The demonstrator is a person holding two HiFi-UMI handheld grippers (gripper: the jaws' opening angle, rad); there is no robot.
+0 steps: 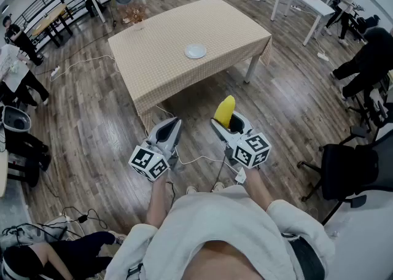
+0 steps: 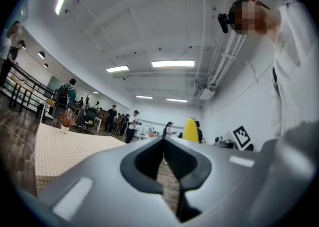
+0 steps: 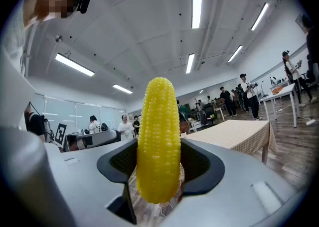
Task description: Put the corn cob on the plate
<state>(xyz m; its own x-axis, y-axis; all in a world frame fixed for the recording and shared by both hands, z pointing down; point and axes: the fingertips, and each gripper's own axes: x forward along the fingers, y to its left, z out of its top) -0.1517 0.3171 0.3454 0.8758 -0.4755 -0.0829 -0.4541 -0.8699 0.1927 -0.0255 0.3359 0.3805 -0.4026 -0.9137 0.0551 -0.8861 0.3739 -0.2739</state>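
A yellow corn cob [image 3: 158, 139] stands upright between the jaws of my right gripper [image 3: 159, 169], which is shut on it. In the head view the corn cob [image 1: 225, 111] sticks up from the right gripper [image 1: 229, 128], held over the wooden floor in front of the person. My left gripper [image 1: 170, 132] is beside it, jaws together and nothing in them; in its own view the left gripper [image 2: 164, 166] shows shut tips. A small white plate [image 1: 195, 51] lies on the table [image 1: 159, 58] ahead, well beyond both grippers.
The table carries a beige checked cloth and has white legs [image 1: 252, 69]. Cables [image 1: 196, 161] trail on the floor near the person's feet. A black chair [image 1: 350, 171] stands at the right, and other people and desks ring the room.
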